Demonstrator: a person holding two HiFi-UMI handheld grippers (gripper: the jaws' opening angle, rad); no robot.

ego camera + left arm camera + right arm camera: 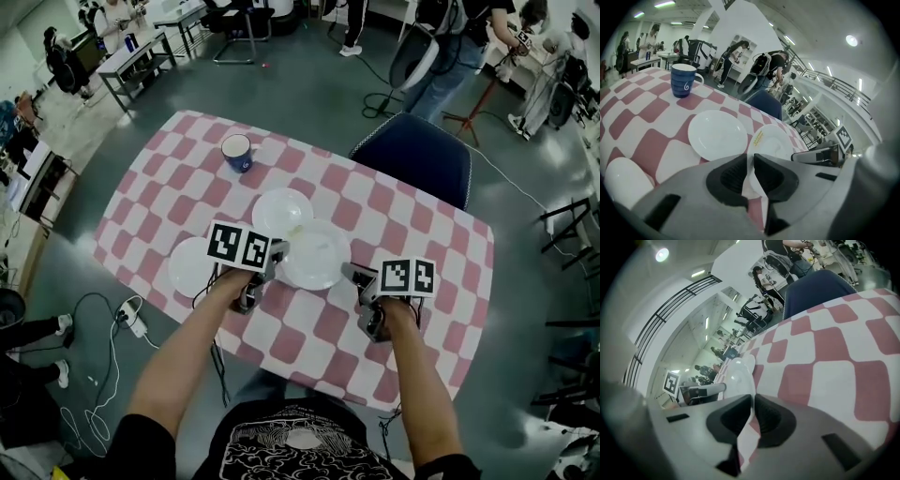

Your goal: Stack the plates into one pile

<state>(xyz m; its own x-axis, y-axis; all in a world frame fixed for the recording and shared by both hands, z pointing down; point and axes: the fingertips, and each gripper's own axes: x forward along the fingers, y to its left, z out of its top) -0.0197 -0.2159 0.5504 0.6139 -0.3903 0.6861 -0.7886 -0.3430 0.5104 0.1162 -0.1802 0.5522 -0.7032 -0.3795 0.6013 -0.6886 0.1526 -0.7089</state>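
Observation:
A white plate (317,253) hangs just above the checked table (422,234), held from both sides. My left gripper (279,251) is shut on its left rim, and my right gripper (349,274) is shut on its right rim. In the left gripper view the jaws (751,161) pinch the rim of that plate (772,143), which bears a yellow sticker. In the right gripper view the jaws (753,404) clamp the plate (740,373) edge-on. A second white plate (279,210) lies just beyond the held one, and a third plate (190,267) lies to the left.
A blue mug (236,152) stands at the far side of the table, beyond the plates. A dark blue chair (417,155) is pushed up to the far right edge. Several people stand and work around other tables in the room behind.

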